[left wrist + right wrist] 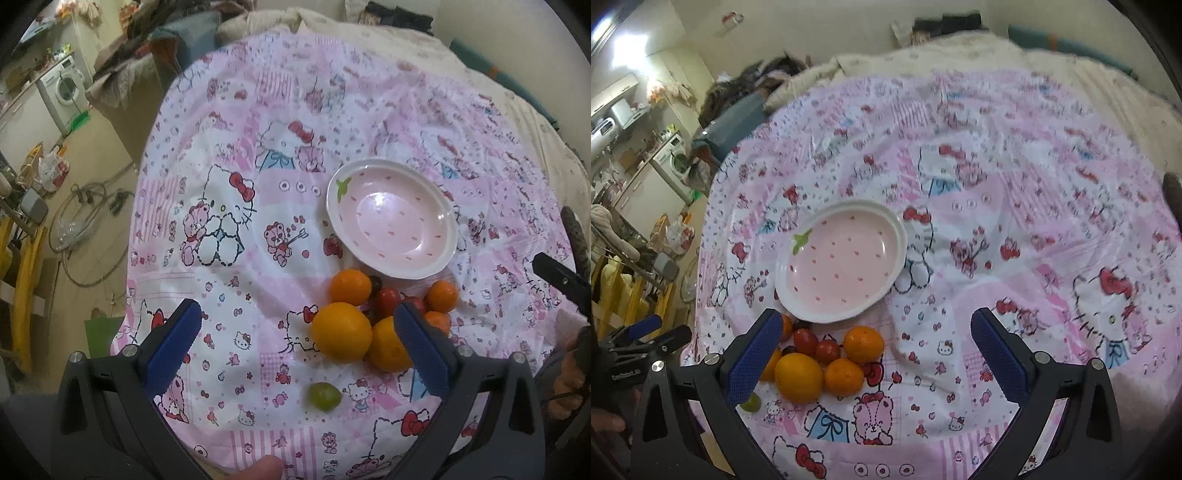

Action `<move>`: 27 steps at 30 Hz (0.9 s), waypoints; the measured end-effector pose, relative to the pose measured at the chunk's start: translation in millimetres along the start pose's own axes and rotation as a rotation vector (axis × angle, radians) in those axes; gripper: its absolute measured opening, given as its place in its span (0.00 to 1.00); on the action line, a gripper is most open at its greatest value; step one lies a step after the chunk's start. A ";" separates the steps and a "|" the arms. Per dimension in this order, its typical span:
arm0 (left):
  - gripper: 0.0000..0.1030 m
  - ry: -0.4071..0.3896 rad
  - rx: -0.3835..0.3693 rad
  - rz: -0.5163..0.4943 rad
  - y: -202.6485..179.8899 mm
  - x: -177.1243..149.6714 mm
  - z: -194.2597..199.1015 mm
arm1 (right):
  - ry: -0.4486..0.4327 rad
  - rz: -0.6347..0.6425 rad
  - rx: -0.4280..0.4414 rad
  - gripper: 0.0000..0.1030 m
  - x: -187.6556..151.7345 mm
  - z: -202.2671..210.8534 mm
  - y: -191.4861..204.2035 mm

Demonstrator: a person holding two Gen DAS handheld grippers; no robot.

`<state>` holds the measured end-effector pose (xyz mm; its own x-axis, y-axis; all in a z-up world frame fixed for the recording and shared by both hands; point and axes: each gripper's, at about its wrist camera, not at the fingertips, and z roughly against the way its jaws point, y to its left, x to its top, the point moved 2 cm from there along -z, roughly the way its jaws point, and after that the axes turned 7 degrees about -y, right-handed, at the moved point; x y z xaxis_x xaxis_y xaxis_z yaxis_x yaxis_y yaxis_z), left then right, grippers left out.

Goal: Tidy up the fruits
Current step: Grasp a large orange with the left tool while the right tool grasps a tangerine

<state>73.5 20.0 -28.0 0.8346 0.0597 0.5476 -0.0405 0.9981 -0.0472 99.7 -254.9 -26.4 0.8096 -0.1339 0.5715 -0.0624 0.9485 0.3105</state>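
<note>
left wrist view: left tool [295, 332] gapes wide, holding nothing, over the fruit pile [369, 325] just beside the bare pink plate [393, 221] on the patterned cloth [221, 184]; right tool [875, 343] likewise wide, unladen.

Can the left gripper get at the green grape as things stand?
Probably yes. The left gripper is open, and the green grape lies alone on the cloth between its fingers, apart from the oranges.
</note>
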 end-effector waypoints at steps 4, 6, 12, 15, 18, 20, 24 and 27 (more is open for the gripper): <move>1.00 0.059 -0.007 -0.003 -0.9 2.5 -14.8 | 0.033 0.002 -0.011 1.00 6.3 -12.7 -5.3; 1.00 0.092 -0.013 -0.001 -2.6 3.8 -23.6 | 0.065 -0.003 -0.019 1.00 8.4 -21.8 -9.2; 0.99 0.194 -0.036 0.034 -5.4 3.1 -53.1 | 0.129 -0.078 -0.014 1.00 0.4 -48.1 -29.4; 0.97 0.227 -0.047 0.052 -7.1 0.2 -66.0 | 0.166 -0.145 -0.021 1.00 -2.6 -56.3 -39.2; 0.92 0.258 -0.071 0.045 -14.3 -5.3 -76.6 | 0.143 -0.123 -0.050 1.00 1.1 -55.6 -39.2; 0.89 0.287 -0.089 0.060 -17.6 -11.6 -83.8 | 0.148 -0.120 -0.056 1.00 0.7 -58.0 -39.2; 0.74 0.377 -0.118 0.124 -17.4 -22.7 -99.9 | 0.164 -0.102 -0.050 1.00 -0.9 -62.6 -35.1; 0.66 0.430 -0.132 0.168 -15.9 -30.9 -107.5 | 0.165 -0.078 -0.053 1.00 0.0 -66.4 -30.1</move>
<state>107.5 0.5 -133.9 0.9750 0.1803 0.1297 -0.1479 0.9628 -0.2261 140.3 -264.5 -86.2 0.8959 -0.1626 0.4135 0.0315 0.9515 0.3059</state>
